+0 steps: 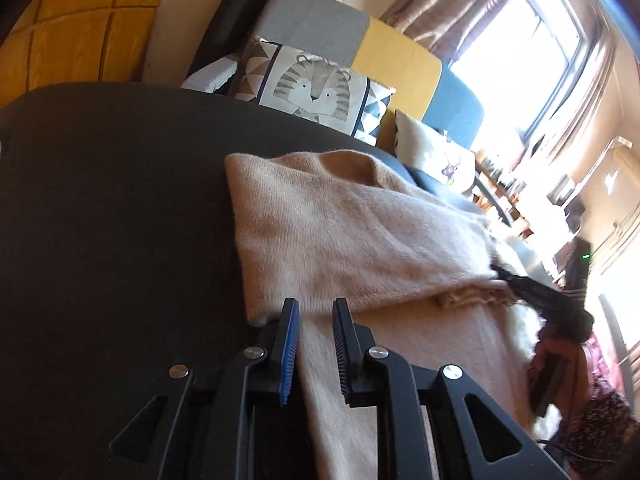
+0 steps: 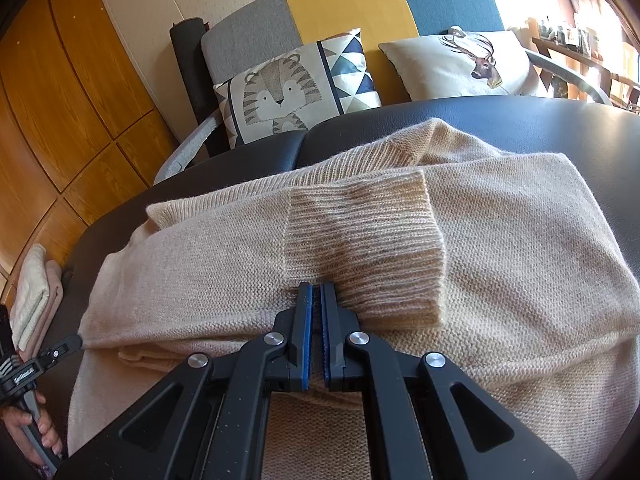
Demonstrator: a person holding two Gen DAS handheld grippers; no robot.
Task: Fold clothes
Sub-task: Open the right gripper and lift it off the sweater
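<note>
Right gripper (image 2: 316, 292) is pinched on my sweater (image 2: 500, 240) beside its cuff (image 2: 360, 240). Left gripper (image 1: 316, 306) gapes over the hem.

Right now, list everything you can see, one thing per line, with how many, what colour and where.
sweater: one, beige knit, partly folded on the dark table, ribbed cuff lying on top
table: one, black, under the sweater
folded cloths: a small stack, cream and pink, at the table's left edge
tiger cushion: one, grey and white with blue triangles, on the sofa
deer cushion: one, cream, on the sofa, right of the tiger cushion
sofa: one, grey, yellow and blue panels, behind the table
wooden cabinet: one, orange-brown, at the left
window: one, bright, with curtains
left hand-held gripper: black with blue pads, open, at the sweater's edge
right hand-held gripper: black with blue pads, nearly closed beside the cuff
</note>
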